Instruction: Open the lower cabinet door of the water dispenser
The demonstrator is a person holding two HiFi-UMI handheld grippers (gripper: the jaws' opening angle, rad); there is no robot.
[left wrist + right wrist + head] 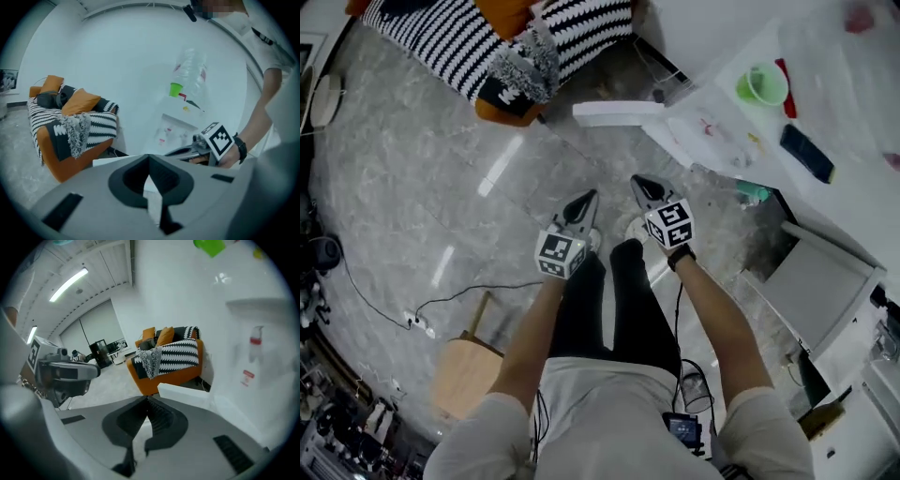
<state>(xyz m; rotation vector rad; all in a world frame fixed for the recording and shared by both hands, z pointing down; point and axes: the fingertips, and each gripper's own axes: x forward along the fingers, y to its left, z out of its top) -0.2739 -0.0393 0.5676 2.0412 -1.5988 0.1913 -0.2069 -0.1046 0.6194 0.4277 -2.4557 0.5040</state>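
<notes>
Head view: my left gripper and right gripper were pinched shut, empty; water dispenser stood ahead-right.
Left gripper view: its lower door hid behind my claw.
Right gripper view: door seemed light, stiff, hinged; I judged its free edge best for hooking.

Floor: grey marbled tile, glossy, with light streaks reflected.
- Sofa, orange, with a black-and-white striped cover; at the far edge.
- Flat white slab, lying just beside the sofa and near the water dispenser.
- Wooden stool, near the person's left leg.
- White power strip, with a black cable trailing across the tiles toward the stool.
</notes>
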